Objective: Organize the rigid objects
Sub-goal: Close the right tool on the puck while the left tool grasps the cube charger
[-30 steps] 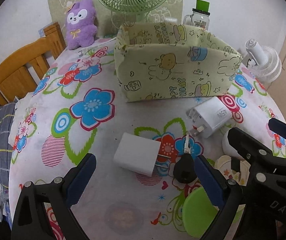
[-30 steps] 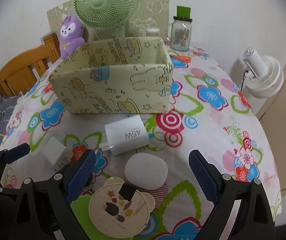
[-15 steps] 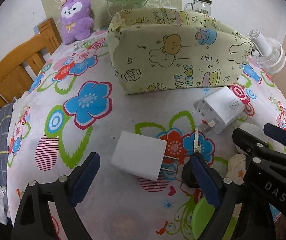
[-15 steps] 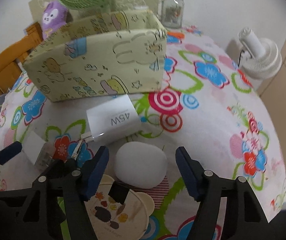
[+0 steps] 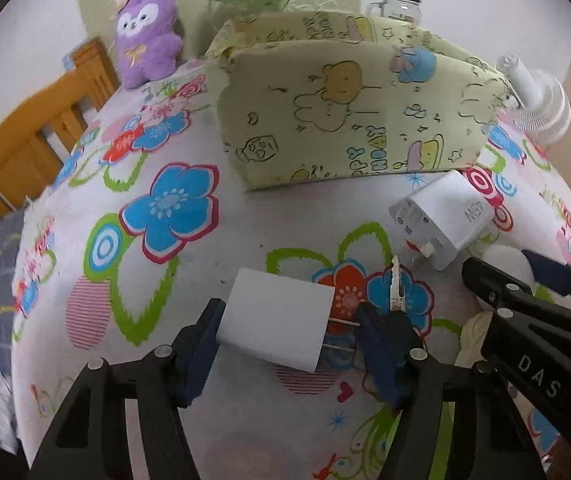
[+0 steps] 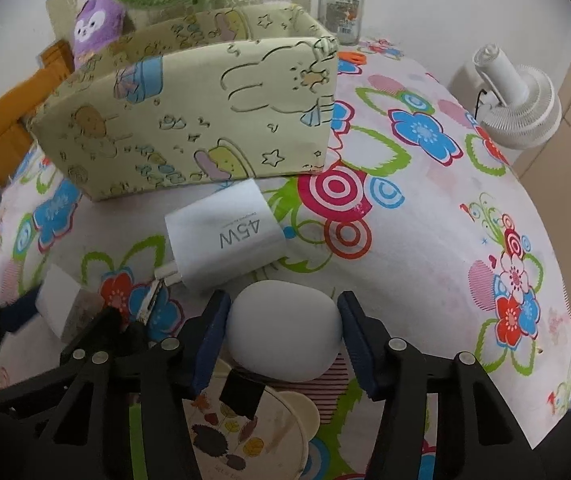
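Observation:
A small white charger block point(image 5: 275, 326) lies on the floral cloth between my left gripper's point(image 5: 289, 340) blue pads; the jaws have closed in on its two sides. My right gripper point(image 6: 283, 332) straddles a white rounded case point(image 6: 283, 330), its pads touching or nearly touching both sides. A larger white 45W charger point(image 6: 225, 234) lies just ahead, also in the left wrist view point(image 5: 443, 220). A pale green cartoon-print fabric box point(image 6: 189, 128) stands open behind it, also in the left wrist view point(image 5: 357, 120).
A key with a black head point(image 5: 395, 300) lies by the left gripper's right finger. A round bear-shaped dish point(image 6: 245, 432) sits under the right gripper. A purple plush point(image 5: 147, 34), glass jar point(image 6: 341, 8), white fan point(image 6: 519, 98) and wooden chair point(image 5: 25, 140) ring the table.
Both grippers moved forward and down and narrowed. The left jaws now flank the small white block; the right jaws now flank the rounded case.

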Demonstrator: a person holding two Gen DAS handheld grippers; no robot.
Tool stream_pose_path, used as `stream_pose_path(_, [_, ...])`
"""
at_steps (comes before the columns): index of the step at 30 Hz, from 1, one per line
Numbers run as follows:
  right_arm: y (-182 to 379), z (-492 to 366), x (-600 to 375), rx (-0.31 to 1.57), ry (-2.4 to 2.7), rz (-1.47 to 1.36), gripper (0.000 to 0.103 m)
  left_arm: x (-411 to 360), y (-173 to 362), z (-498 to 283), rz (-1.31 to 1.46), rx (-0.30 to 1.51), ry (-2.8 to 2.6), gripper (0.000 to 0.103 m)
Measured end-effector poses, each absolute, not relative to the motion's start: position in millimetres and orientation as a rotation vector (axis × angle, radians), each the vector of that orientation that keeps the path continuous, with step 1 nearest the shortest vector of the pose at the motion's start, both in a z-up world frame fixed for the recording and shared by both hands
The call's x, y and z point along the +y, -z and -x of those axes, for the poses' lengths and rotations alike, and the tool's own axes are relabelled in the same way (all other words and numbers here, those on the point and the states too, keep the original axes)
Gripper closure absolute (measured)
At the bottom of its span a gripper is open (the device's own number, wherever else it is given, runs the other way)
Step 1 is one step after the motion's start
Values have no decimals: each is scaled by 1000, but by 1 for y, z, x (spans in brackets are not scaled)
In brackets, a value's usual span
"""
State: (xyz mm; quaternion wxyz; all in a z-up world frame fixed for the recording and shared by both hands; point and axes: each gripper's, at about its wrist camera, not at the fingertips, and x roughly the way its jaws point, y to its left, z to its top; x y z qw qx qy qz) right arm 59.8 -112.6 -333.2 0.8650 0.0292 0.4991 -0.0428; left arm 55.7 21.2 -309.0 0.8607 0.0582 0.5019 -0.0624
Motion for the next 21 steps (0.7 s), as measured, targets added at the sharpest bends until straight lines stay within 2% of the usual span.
stream_pose_path(5, [332,-58,-110,1040,85,-40,45,29,306,-62,-40,1076,138,35])
stream_pose_path(21, [297,-56,-117,974,110,-25,45,19,277,-59,-31,1031,158,36])
